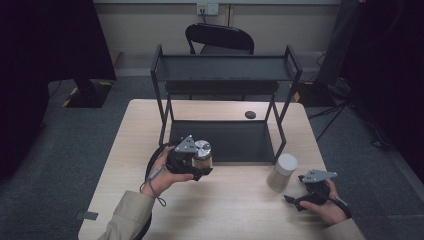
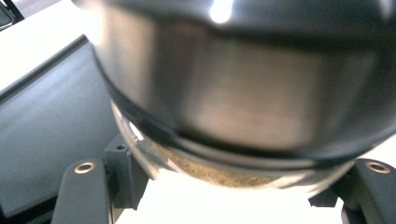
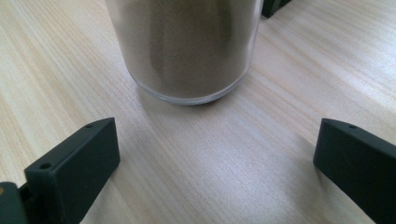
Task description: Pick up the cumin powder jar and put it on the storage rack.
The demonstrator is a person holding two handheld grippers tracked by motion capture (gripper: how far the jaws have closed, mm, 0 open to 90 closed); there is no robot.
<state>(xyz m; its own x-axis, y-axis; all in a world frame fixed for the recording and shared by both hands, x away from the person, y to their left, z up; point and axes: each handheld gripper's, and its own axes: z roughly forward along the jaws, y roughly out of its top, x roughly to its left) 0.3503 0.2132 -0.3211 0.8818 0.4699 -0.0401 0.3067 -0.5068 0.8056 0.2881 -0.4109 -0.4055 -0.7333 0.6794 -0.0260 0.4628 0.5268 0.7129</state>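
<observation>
Pale wood tabletop (image 1: 235,200) carries a black two-tier rack (image 1: 222,140) at its far side. At left, the left gripper (image 1: 200,167) clamps a metal-lidded glass jar (image 1: 202,154) of brown powder, lifted just before the rack's lower shelf. Further right, a second, white-lidded jar (image 1: 282,171) stands on the wood, just beyond the right gripper (image 1: 295,200), whose jaws gape wide, clear of its glass.

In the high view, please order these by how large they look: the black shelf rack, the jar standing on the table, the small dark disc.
1. black shelf rack
2. jar standing on the table
3. small dark disc; it lies farther from the camera, yet is plainly smallest.
</observation>
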